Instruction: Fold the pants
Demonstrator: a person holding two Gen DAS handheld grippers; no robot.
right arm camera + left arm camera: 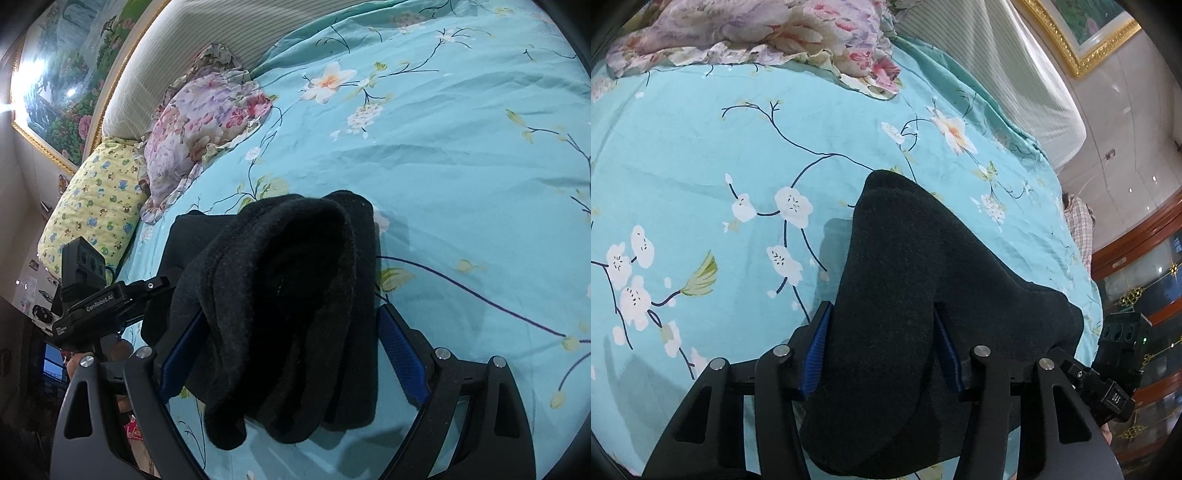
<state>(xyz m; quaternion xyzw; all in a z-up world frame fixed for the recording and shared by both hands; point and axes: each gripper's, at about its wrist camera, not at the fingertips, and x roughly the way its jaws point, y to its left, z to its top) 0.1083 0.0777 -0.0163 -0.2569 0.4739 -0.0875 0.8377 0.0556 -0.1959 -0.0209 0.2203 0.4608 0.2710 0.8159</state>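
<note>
Right up close in the left wrist view, the left gripper (879, 343) has a thick wad of the black pants (905, 295) sitting between its blue-padded fingers (817, 347). The cloth fills the gap and both pads seem to bear on it, so I read that as a grip at a middling width, not a narrow pinch. Over in the right wrist view, the right gripper (291, 350) stands wider; the pants (280, 295) hang bunched in the gap, draped against the left-hand pad, while the other finger (400, 350) stands apart from the cloth with bedsheet showing between. Whether that side truly clamps anything, I cannot tell.

So where are the pants? Between the two grippers, gathered in a heap of rolls and loops, the lower part resting on the turquoise flowered bedsheet (701, 166). The left tool itself shows at the left edge of the right view, just beside the bundle.

On progress: no flat layer, no clean crease, no tidy rectangle is visible. My judgement is that the fold is early or mid-way, with spreading, smoothing and the actual folding left to do.

Further back lie a floral pillow (199, 129), a yellow printed pillow (92, 206), and the striped headboard (192, 48) beyond.
</note>
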